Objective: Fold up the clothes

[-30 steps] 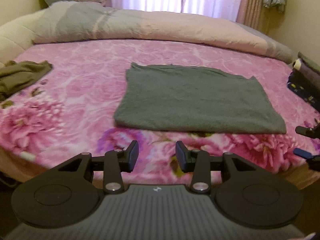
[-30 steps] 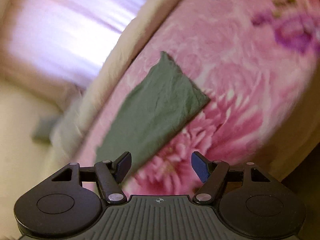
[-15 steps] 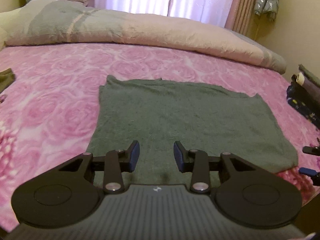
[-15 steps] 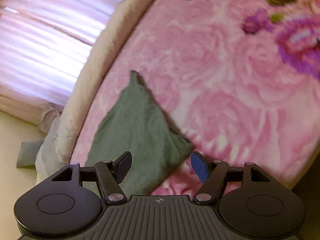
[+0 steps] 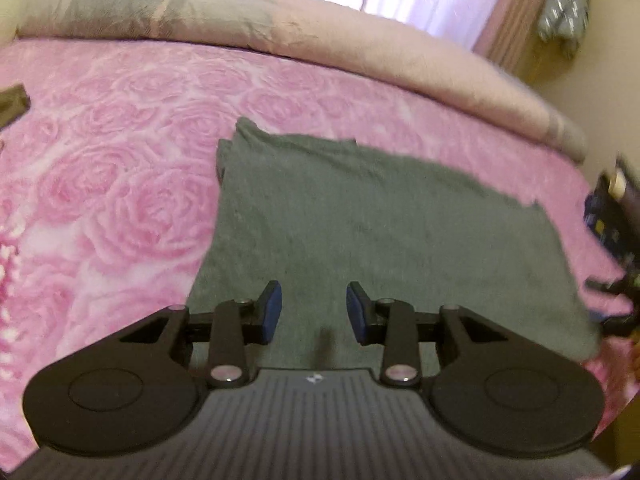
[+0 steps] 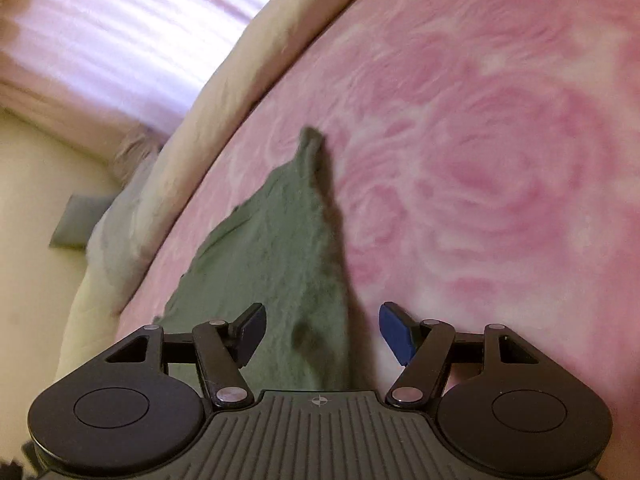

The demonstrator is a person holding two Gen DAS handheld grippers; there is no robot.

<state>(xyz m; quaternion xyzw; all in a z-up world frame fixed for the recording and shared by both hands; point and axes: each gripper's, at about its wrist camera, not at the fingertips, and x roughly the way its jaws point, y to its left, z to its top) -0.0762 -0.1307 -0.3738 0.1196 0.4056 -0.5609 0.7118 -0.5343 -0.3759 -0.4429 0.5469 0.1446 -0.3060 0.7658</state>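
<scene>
Pink rose blanket (image 5: 120,208) under flat, rectangular grey-green cloth (image 5: 380,232)

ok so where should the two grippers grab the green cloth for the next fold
Take the green cloth by its near edge, at the two near corners, coming in low from the front. It lies flat on the pink bedspread, so only edges offer a pinch. The left gripper and right gripper are both open above that edge.
</scene>
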